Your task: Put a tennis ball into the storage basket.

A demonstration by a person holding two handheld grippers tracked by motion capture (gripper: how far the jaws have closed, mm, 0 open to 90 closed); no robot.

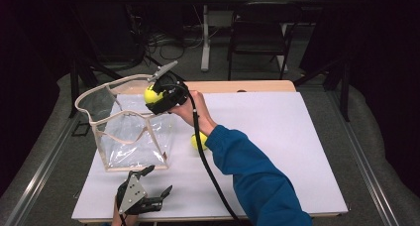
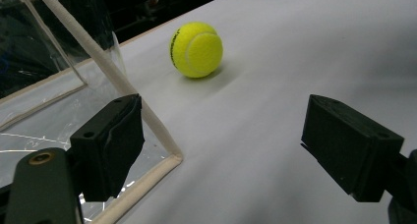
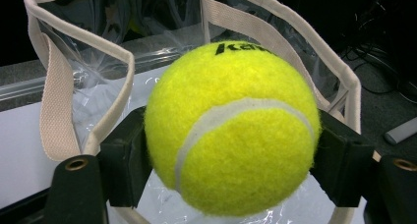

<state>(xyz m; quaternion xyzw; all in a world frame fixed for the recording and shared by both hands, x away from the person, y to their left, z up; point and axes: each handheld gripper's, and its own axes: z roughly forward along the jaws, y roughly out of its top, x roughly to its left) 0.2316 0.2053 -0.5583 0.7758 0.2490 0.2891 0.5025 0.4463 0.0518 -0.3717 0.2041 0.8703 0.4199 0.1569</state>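
Observation:
My right gripper (image 1: pixel 152 96) is shut on a yellow tennis ball (image 3: pixel 231 128), holding it over the far right rim of a clear plastic bag (image 1: pixel 130 132) with beige trim. The ball (image 1: pixel 151 94) hangs just above the bag's open top. A second tennis ball (image 2: pixel 196 49) lies on the white table, partly hidden behind the blue sleeve (image 1: pixel 196 141) in the high view. Near the table's front edge my left gripper (image 1: pixel 156 179) stands open with nothing between its jaws, its left jaw beside the bag's near corner (image 2: pixel 169 155).
The white table top (image 1: pixel 277 137) spreads wide to the right of the bag. The right gripper's black cable (image 1: pixel 210 171) trails across the table toward the front edge. A chair (image 1: pixel 260 35) and a desk leg stand on the floor beyond the table.

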